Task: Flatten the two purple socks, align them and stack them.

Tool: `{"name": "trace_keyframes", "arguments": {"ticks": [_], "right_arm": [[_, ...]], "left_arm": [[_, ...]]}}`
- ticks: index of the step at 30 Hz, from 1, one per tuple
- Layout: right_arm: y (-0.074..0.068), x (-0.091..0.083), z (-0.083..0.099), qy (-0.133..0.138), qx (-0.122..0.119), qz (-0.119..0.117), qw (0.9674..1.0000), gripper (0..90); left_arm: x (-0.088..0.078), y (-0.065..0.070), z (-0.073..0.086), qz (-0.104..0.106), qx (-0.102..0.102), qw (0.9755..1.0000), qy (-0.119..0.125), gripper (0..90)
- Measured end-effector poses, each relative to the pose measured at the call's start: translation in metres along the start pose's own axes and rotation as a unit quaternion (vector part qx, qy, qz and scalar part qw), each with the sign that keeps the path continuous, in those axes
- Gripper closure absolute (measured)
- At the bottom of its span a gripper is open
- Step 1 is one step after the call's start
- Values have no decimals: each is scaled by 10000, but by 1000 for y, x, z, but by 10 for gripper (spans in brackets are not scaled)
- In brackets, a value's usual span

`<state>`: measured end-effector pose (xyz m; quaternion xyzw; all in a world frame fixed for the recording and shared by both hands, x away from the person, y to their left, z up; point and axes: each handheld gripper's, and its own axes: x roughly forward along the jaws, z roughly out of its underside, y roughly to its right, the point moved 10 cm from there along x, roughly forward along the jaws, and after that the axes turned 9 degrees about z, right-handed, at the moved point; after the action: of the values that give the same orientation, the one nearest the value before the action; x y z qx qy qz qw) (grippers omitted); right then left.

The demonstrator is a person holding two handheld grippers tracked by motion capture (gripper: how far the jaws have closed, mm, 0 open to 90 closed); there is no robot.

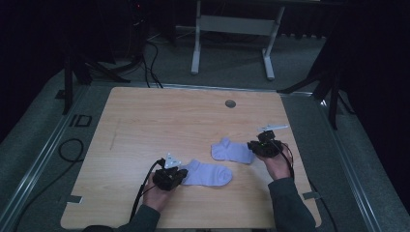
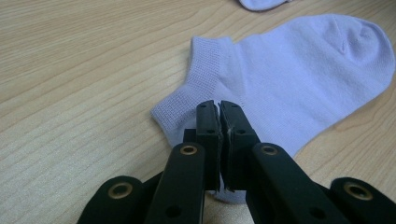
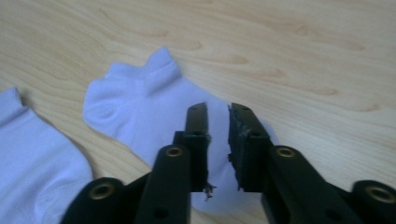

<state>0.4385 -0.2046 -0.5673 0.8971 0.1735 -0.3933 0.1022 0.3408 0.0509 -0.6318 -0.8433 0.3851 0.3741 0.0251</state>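
Two pale socks lie flat on the table (image 1: 145,116). The left gripper (image 2: 218,112), jaws pressed together, sits over the near sock (image 1: 208,174) at its nine o'clock end. The right gripper (image 3: 218,116), jaws slightly parted, hovers over the far sock (image 1: 232,151) at its three o'clock end.

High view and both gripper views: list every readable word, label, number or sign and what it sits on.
"ID" — on the grey floor left of the table.
No text can be read on the near sock, the far sock, the left gripper or the right gripper.
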Motion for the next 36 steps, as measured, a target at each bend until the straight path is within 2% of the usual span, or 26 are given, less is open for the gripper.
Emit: {"name": "trace_keyframes", "arguments": {"ticks": [3, 6, 18, 25, 28, 32, 36], "right_arm": [[0, -5, -6, 123, -34, -22, 9999, 697], [-6, -5, -9, 180, -174, -97, 9996, 666], [-35, 6, -14, 169, -735, -331, 9966, 600], [-52, 10, -22, 235, -1148, -434, 9922, 588], [-56, 15, -23, 239, -1362, -469, 9893, 589], [-60, 27, -19, 127, -1657, -538, 9846, 590], [-65, 39, -13, -55, -1809, -669, 9812, 574]], "left_arm": [[0, 0, 0, 3, -2, 10000, 2, 869], [0, 0, 0, 5, -3, 10000, 3, 869], [0, 1, 0, 15, -4, 10000, 4, 866], [1, 1, 0, 30, 1, 10000, -4, 866], [1, 1, 0, 32, 1, 10000, -4, 866], [1, 1, 0, 28, 3, 10000, -4, 866], [1, 1, 0, 32, 0, 10000, -4, 865]]}}
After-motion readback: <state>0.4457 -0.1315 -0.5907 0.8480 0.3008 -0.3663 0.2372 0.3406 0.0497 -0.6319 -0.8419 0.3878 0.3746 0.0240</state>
